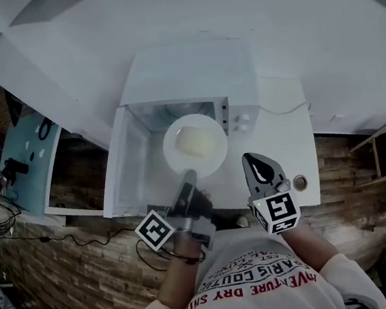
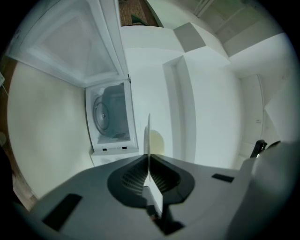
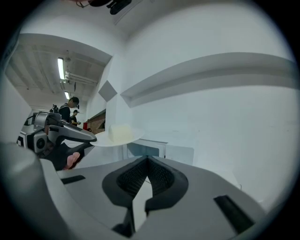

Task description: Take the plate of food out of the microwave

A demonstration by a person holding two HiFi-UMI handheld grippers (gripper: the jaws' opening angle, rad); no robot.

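A: Which are the largest parts?
B: The white surface [image 1: 283, 134], carrying the microwave [image 1: 184, 69]; its door [image 1: 122, 165] stands open at left.
A: And the plate?
B: The plate [image 1: 175, 152], bearing pale food [image 1: 197, 142], is held in the air outside the open cavity; the left gripper [image 1: 188, 176] is clamped on its near rim.
A: The other?
B: The right gripper [image 1: 250, 159] has its jaws together with nothing between them, and it is beside the plate without touching it.

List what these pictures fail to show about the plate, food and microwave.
Food: a pale lump in every view, too blurred to say what it is.
Microwave cavity: head view, the plate covers part of it; small and dim in the left gripper view.
Control panel markings: head view, too small.
Round object on the counter: head view, too small to name.
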